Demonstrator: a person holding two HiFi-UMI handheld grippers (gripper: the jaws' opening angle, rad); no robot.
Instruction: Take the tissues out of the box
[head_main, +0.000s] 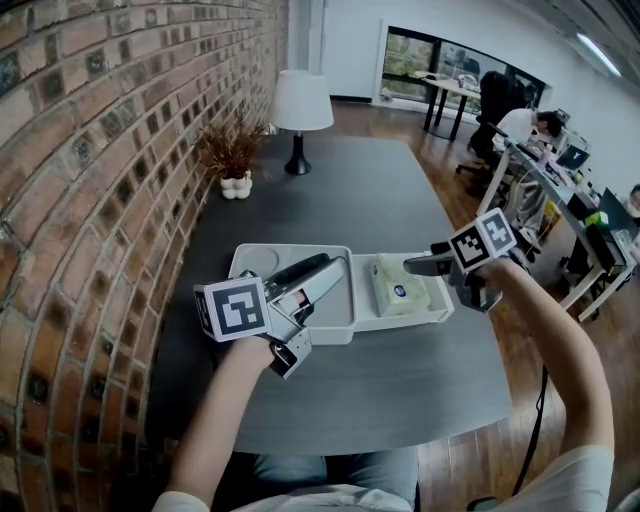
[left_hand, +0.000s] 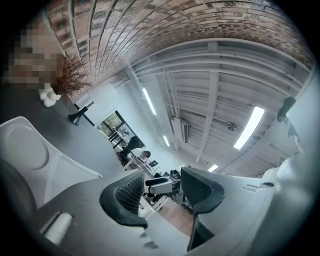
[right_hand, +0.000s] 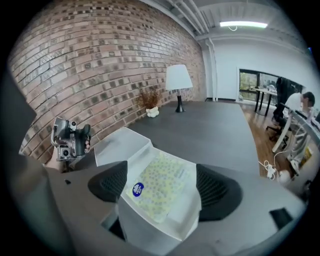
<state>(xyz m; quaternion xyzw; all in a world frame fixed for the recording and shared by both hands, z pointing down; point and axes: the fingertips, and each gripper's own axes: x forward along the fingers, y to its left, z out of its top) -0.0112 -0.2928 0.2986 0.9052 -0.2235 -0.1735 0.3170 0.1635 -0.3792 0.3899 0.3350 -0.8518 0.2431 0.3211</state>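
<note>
**A:** Where's the tissue pack (head_main: 398, 288)?

**B:** It lies flat in the right half of the white box (head_main: 440, 316), with its round blue sticker facing up. The box sits opened out on the grey bench (head_main: 380, 190), and its left half (head_main: 252, 262) has nothing in it.

**A:** And the right claw (head_main: 412, 266)?

**B:** It hangs over the pack, coming in from the box's right side. Its jaws are a narrow way apart. In the right gripper view the pack shows between them, but the pads aren't pressing on it, so nothing is pinched.

**A:** What about the left claw (head_main: 336, 267)?

**B:** It's over the left half of the box, near the middle divide. The jaws are drawn in as narrow as they go, with nothing between them. In its own view it tilts upward toward the ceiling and the room beyond. I can't tell whether it touches the box.

**A:** Anything else on the bench?

**B:** At the far end, by the brick wall (head_main: 100, 150), there's a white-shaded lamp (head_main: 300, 105) and dried twigs in a small white vase (head_main: 236, 185). Both are well apart from the box.
</note>
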